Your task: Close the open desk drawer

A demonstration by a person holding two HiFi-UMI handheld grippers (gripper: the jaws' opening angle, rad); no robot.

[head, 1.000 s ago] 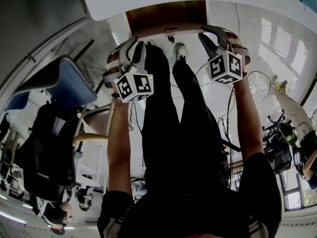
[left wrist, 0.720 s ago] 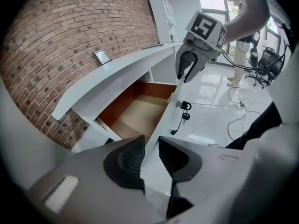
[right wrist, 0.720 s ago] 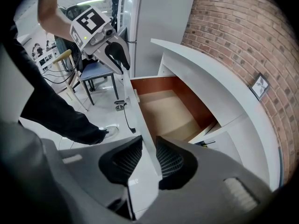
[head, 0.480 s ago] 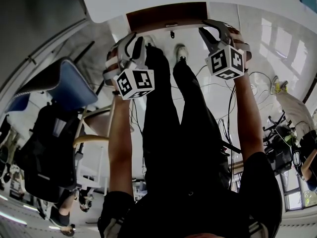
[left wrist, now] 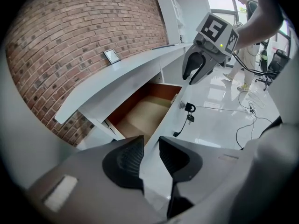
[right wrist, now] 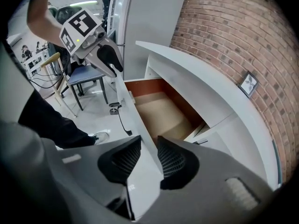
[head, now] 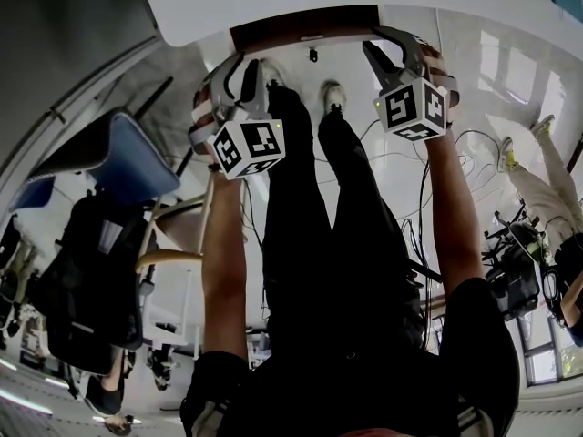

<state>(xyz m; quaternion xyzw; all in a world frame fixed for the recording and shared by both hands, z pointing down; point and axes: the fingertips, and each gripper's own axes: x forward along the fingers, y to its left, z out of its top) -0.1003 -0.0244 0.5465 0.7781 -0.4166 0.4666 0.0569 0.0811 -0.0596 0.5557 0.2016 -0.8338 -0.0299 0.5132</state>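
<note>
Left gripper view: fingers (left wrist: 124, 162) of left gripper (left wrist: 150, 146) half-parted, loose astride drawer front (left wrist: 163, 122).

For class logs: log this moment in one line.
desk drawer part-open | left gripper astride front panel | right gripper astride, fingers just opening

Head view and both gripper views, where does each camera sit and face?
Head view: on the head, looking steeply down at the drawer; shows both forearms, legs, left tool, right tool.
Left gripper view: rides the left tool, looking along jaws astride the drawer front; right tool opposite.
Right gripper view: rides the right tool, whose jaws, just opening, straddle that front.
Shared: both gripper views see the drawer's inside.
</note>
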